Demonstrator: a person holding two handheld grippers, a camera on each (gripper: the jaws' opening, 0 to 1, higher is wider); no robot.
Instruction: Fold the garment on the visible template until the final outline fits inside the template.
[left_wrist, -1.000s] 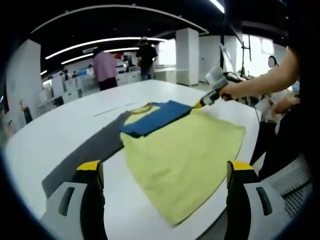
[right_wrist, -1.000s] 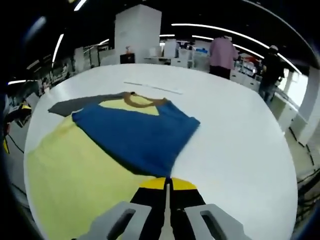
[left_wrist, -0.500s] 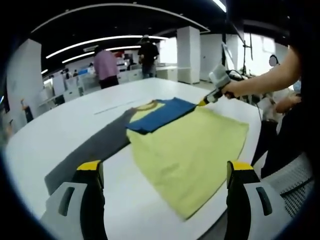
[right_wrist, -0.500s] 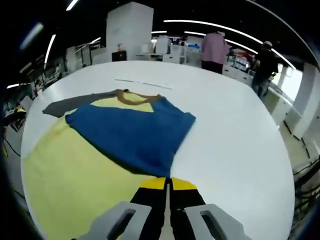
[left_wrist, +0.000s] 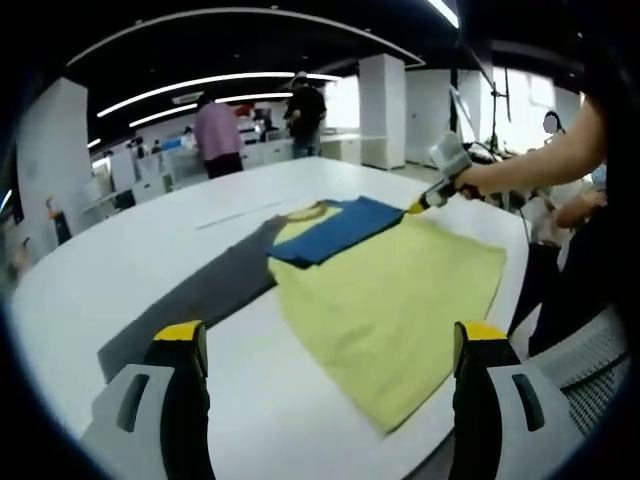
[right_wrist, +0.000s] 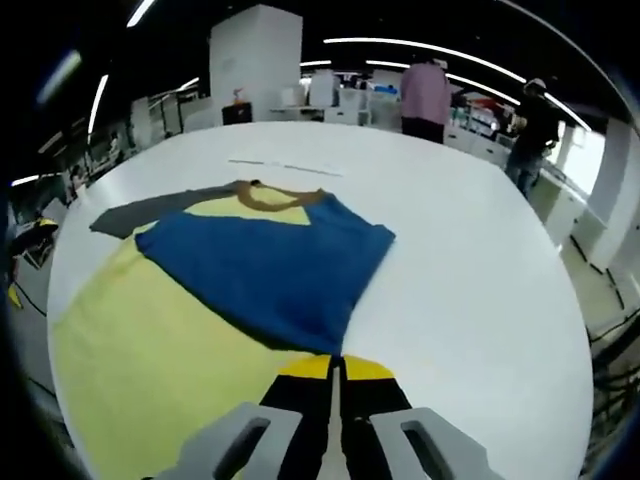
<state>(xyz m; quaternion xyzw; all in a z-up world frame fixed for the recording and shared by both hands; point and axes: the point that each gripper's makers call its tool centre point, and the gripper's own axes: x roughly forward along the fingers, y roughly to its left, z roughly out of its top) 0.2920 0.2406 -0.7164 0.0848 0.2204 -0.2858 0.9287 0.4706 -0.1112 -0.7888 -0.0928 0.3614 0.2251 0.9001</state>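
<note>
A yellow T-shirt (left_wrist: 390, 300) lies flat on a white table, one blue sleeve (left_wrist: 335, 225) folded in over its chest. It partly covers a dark grey template (left_wrist: 195, 300), which sticks out past the collar side. My left gripper (left_wrist: 331, 335) hovers open over the table's near edge, jaws wide apart and holding nothing. In the left gripper view a person's hand holds my right gripper (left_wrist: 417, 206) at the shirt's far corner. In the right gripper view the jaws of my right gripper (right_wrist: 335, 366) are shut on the garment's edge, where blue sleeve (right_wrist: 265, 275) meets yellow body (right_wrist: 150, 360).
The white table (right_wrist: 470, 270) runs wide beyond the shirt. A thin strip (right_wrist: 280, 166) lies farther out on it. A person's arm (left_wrist: 540, 160) reaches in from the right in the left gripper view. Two people (left_wrist: 215, 135) stand by desks and pillars far behind.
In the left gripper view the shirt has slid a little toward the right gripper's side, baring more grey template. Both grippers keep their states.
</note>
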